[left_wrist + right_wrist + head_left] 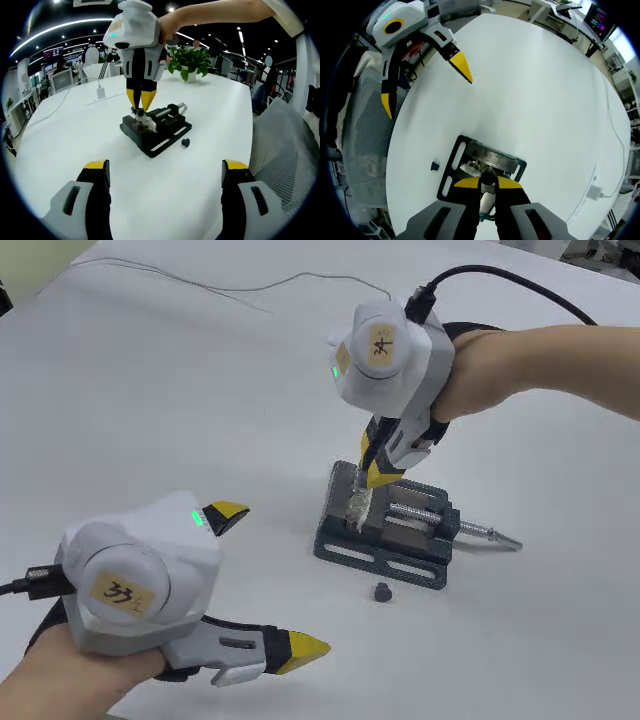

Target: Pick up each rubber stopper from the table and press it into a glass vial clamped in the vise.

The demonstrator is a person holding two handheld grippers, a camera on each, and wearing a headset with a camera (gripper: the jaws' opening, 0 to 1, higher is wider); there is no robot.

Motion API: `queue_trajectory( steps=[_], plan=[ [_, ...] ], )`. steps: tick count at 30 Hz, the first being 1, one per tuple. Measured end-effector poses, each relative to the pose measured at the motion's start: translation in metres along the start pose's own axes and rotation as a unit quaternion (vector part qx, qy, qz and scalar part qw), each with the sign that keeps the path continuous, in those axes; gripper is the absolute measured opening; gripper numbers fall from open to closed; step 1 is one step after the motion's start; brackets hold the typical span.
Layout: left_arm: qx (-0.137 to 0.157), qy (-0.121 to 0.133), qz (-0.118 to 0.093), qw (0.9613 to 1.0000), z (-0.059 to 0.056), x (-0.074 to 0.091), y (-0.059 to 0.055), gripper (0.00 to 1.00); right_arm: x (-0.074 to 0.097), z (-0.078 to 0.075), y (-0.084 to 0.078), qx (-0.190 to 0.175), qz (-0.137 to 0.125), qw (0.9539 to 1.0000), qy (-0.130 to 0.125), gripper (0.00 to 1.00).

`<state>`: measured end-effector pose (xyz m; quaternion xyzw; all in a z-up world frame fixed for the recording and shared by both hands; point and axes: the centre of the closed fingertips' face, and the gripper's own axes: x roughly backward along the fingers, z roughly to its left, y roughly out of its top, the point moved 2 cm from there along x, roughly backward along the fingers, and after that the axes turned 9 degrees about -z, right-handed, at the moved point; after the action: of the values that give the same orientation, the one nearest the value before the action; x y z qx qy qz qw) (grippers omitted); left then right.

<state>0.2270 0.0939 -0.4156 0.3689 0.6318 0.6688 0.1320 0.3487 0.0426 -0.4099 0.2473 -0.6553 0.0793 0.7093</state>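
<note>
A tan paper sticker [125, 592] on the round white back of the left tool [268, 580], a white handheld unit with yellow-tipped black jaws, carries a handwritten "33" followed by a small mark too faint to read. A second tan sticker [381, 343] on the matching right tool [375, 477] bears handwritten characters turned sideways, perhaps "34", not surely legible.

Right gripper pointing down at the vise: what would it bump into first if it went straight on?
Most likely the glass vial clamped in the vise, right under the rubber stopper pinched in the jaws of the right gripper.
</note>
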Motion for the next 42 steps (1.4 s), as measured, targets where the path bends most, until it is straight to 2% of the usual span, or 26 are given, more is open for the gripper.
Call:
queue_trajectory(
  steps=[7, 16, 26, 29, 36, 42],
  plan=[
    [0.001, -0.002, -0.001, 1.0, -0.0001, -0.0017, 0.0003, 0.91, 0.0004, 0.0009, 0.0009, -0.008, -0.005, 1.0, 0.001, 0.05],
    [0.004, -0.006, -0.001, 1.0, -0.002, -0.0034, -0.0015, 0.9, -0.001, 0.0008, 0.0045, -0.017, 0.023, 0.9996, 0.008, 0.05],
    [0.005, -0.009, 0.001, 0.9999, -0.0038, -0.0048, -0.0027, 0.89, -0.0016, -0.0026, 0.0039, -0.072, 0.021, 0.9972, 0.0, 0.05],
    [0.004, -0.011, -0.001, 0.9999, -0.0043, -0.006, -0.0014, 0.89, -0.0022, -0.0033, 0.0033, -0.1, 0.021, 0.9947, -0.008, 0.04],
    [0.003, -0.013, -0.001, 0.9999, -0.0056, -0.0073, -0.0008, 0.89, -0.003, -0.005, 0.0007, -0.105, 0.018, 0.9942, -0.015, 0.05],
    [0.003, -0.013, -0.001, 0.9999, -0.0057, -0.0067, -0.0014, 0.89, -0.0035, -0.0064, -0.0009, -0.095, 0.013, 0.9952, -0.02, 0.06]
  ],
)
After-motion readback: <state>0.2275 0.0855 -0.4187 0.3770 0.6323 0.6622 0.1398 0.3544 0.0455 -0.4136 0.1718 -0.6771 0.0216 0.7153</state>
